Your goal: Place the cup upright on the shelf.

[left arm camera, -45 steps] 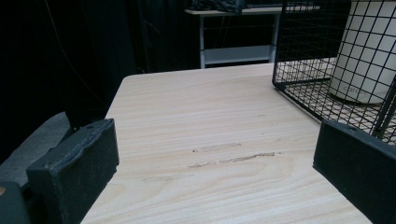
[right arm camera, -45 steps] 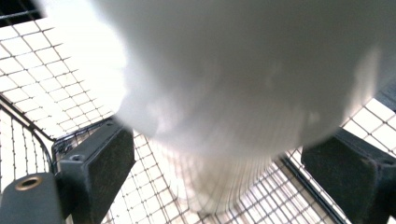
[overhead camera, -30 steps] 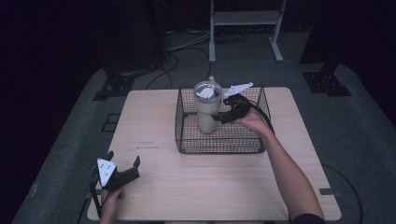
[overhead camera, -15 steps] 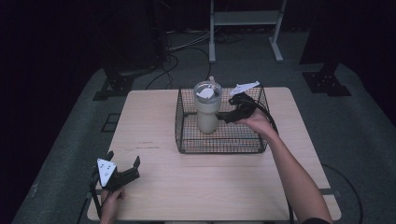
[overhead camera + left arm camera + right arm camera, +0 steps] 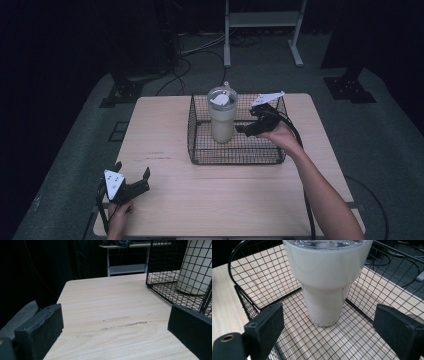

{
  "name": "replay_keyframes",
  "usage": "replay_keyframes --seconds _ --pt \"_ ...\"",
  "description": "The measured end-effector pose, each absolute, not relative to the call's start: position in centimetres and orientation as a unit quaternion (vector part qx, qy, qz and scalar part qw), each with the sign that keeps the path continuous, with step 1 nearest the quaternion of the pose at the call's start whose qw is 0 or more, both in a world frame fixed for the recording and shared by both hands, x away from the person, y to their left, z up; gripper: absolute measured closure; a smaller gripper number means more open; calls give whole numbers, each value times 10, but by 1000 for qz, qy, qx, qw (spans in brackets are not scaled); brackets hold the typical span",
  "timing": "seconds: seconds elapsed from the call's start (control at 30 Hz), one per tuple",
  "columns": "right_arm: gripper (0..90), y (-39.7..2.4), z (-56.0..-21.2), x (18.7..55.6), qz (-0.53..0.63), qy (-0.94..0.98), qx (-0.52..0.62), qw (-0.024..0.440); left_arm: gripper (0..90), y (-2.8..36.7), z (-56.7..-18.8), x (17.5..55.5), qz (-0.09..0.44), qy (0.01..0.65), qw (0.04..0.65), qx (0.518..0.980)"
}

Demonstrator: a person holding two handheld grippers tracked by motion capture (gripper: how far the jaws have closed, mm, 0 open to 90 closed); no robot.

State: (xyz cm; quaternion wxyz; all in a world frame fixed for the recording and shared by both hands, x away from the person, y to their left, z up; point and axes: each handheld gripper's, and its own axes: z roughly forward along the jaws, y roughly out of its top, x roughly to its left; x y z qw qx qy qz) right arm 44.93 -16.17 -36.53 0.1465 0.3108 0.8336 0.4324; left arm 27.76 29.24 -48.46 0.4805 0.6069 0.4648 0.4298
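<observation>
At near-left table (image 5: 210, 200) corner: left gripper (image 5: 131, 181) in person's hand, jaws spread wide, nothing between them, resting low over bare wood. Centre-far: black wire basket (image 5: 196, 150) on table. Inside basket, toward its left half: cream tumbler (image 5: 222, 120) upright, clear lid on top. Just right of tumbler, within basket: right gripper (image 5: 242, 129), jaws released, wide apart, aimed at tumbler body, not touching it.
</observation>
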Motion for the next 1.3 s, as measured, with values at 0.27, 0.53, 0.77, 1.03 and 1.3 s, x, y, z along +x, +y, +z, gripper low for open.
replay_keyframes --seconds 0.27,0.53,0.77,1.03,1.3 --pt "92 -171 -363 439 437 829 316 145 0 292 -485 278 431 465 480 607" --pt "92 -181 -360 430 441 826 317 151 0 292 -485 278 431 465 480 607" --pt "91 -188 -357 421 441 826 315 153 0 292 -485 278 431 465 479 607" --pt "91 -192 -352 411 447 825 309 157 0 292 -485 278 431 465 479 607" --pt "91 -195 -353 398 450 826 302 156 0 292 -485 278 432 464 478 608"
